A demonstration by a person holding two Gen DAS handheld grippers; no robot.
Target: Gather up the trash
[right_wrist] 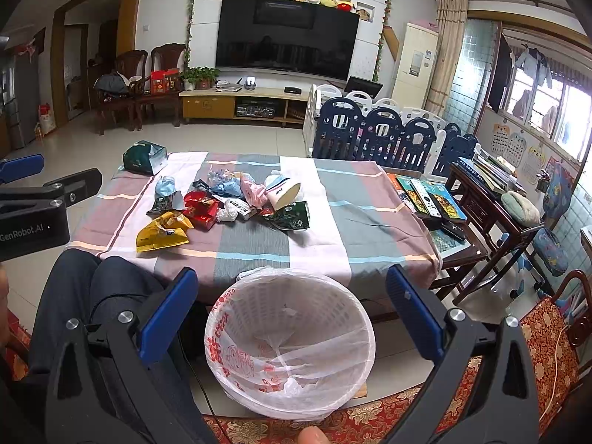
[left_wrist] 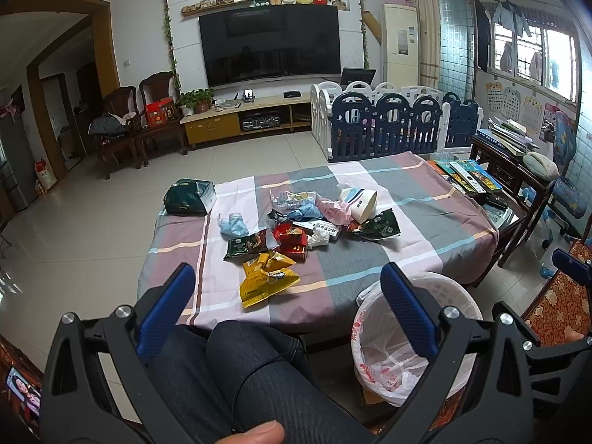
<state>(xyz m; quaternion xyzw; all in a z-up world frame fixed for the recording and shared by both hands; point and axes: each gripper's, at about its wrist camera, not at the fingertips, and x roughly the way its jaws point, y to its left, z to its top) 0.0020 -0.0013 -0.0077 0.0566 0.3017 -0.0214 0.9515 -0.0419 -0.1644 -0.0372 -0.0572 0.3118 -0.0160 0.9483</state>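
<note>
A heap of trash lies on the striped tablecloth (left_wrist: 425, 222): a yellow snack bag (left_wrist: 264, 283) (right_wrist: 161, 235) nearest me, a red wrapper (left_wrist: 292, 242) (right_wrist: 201, 209), a dark green packet (left_wrist: 381, 225) (right_wrist: 290, 216), a tipped white paper cup (left_wrist: 359, 201) (right_wrist: 283, 192), blue and pink plastic scraps. A white basket bin (right_wrist: 288, 340) (left_wrist: 399, 336) lined with a printed plastic bag stands on the floor before the table. My left gripper (left_wrist: 288, 285) is open above a person's lap, short of the yellow bag. My right gripper (right_wrist: 292, 285) is open over the bin, holding nothing.
A green tissue box (left_wrist: 188, 196) sits at the table's far left corner. Books and remote controls (right_wrist: 429, 194) lie at the right end. A blue and white playpen fence (left_wrist: 388, 122) stands behind the table. The person's legs (left_wrist: 240, 377) are in front of the table.
</note>
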